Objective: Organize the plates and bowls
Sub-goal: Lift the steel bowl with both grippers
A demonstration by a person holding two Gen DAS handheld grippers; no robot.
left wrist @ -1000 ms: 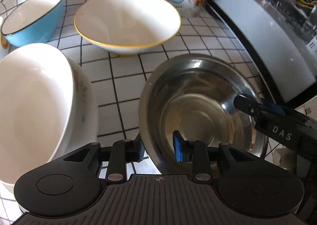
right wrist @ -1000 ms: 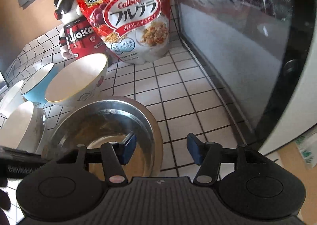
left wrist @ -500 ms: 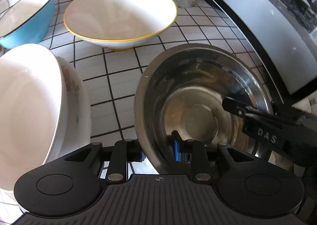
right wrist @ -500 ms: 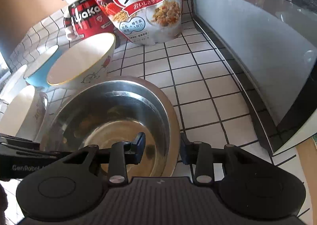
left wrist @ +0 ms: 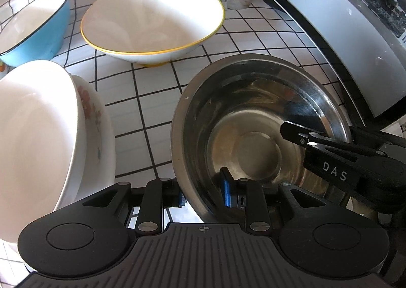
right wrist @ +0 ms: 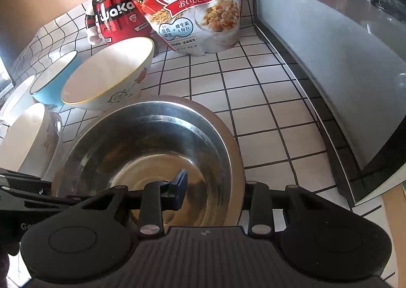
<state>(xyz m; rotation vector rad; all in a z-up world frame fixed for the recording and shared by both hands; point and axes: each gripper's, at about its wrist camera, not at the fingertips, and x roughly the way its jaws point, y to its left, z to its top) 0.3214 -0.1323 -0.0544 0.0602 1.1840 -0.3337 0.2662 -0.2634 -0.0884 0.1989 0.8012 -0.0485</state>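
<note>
Steel bowl set on white tiled counter, near rim straddled by left gripper, right rim by right gripper, each pair of fingers narrowed onto its wall; yellow-rimmed bowl behind; stacked white bowls just left

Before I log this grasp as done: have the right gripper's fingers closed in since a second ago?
Yes. The right gripper narrowed: its fingers, earlier wide apart above the tiled counter, now straddle the steel bowl rim.
</note>
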